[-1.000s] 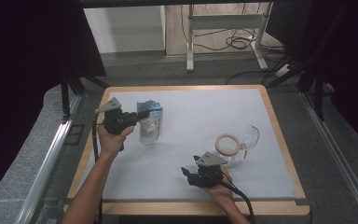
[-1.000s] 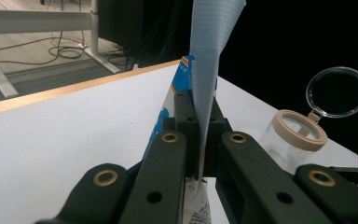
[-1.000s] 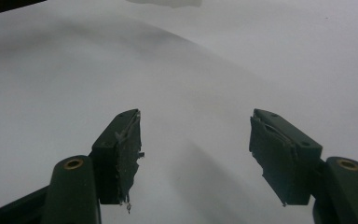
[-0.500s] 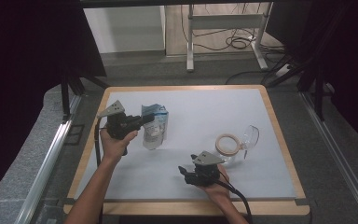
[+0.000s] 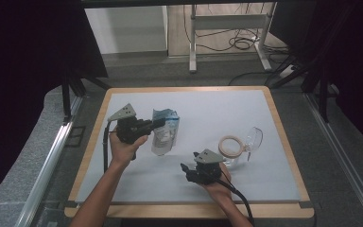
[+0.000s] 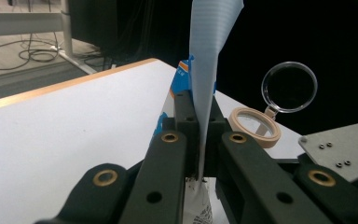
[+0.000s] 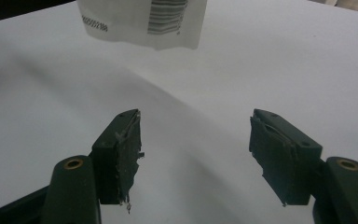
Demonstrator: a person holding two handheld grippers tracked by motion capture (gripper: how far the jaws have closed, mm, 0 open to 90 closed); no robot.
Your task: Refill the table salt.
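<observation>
— What is the left gripper [image 5: 159, 124] holding?

— A flat pouch [image 5: 164, 131]. It is pale, silvery white with blue print near its top and an orange patch that shows in the left gripper view. A barcode and a row of digits sit at its lower edge in the right gripper view.

— How is it gripped?

— The jaws are pressed together on the pouch's upper edge. In the left gripper view the thin edge of the pouch [image 6: 208, 60] runs straight up between the two black jaws.

— Where is it over the table [image 5: 283, 142]?

— Over the left half of the white mat, just right of the left hand [image 5: 125, 144]. In the high view its long axis runs from the far side toward the near side, the blue top farther off and the pale bottom nearer the person. Whether the bottom touches the mat I cannot tell.

— And the right gripper [image 5: 185, 169]?

— Its jaws are spread wide with nothing between them. It sits low near the front edge, pointing left, with the pouch's barcode end [image 7: 142, 21] ahead of it.

— Anything else on the mat?

— A clear container [image 5: 246, 142] with a tan ring [image 5: 230, 145], right of centre, just beyond the right gripper. Its round clear lid [image 6: 289, 87] stands open.
</observation>
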